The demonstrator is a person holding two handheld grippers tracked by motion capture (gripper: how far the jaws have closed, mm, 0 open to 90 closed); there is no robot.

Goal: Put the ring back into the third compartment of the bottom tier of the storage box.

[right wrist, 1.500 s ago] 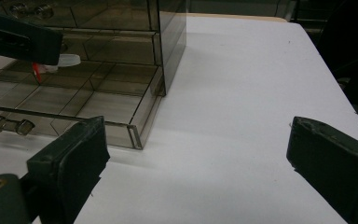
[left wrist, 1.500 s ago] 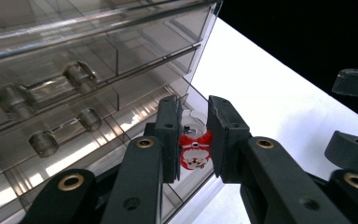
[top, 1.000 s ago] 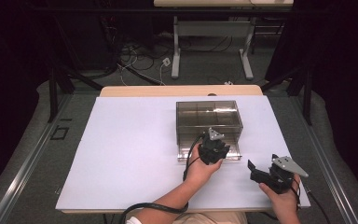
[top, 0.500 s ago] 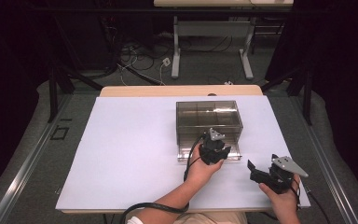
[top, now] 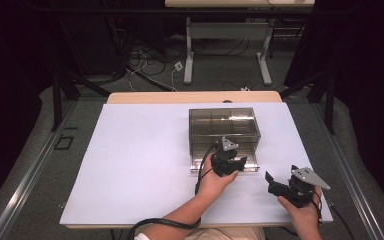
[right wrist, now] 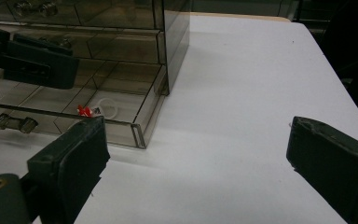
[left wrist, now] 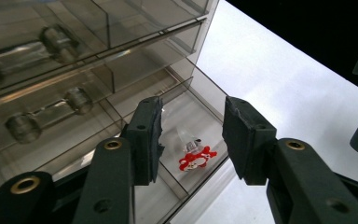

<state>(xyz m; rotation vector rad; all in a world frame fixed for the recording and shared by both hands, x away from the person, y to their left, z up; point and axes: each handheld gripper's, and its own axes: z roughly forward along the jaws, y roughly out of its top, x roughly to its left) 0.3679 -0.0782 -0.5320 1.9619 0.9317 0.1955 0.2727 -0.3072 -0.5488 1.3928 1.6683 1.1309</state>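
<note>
One small red keychain charm [left wrist: 196, 158] lies in the open bottom drawer [left wrist: 186, 116] of the clear drawer box [top: 223, 131] toward the desk's [top: 140, 165] far edge, light, rigid and slippery, best pinched by its ring, while the left gripper [left wrist: 192, 128], fingers just parting and released above it, and the right gripper [right wrist: 196, 163], wide apart, grasp nothing.

The red charm [left wrist: 196, 158] in the pulled-out drawer [right wrist: 121, 109] is too small to identify, and in the right gripper view the right tongs [right wrist: 193, 161] partly cover it. The drawer cabinet [left wrist: 74, 56] runs off the picture's top edge.
</note>
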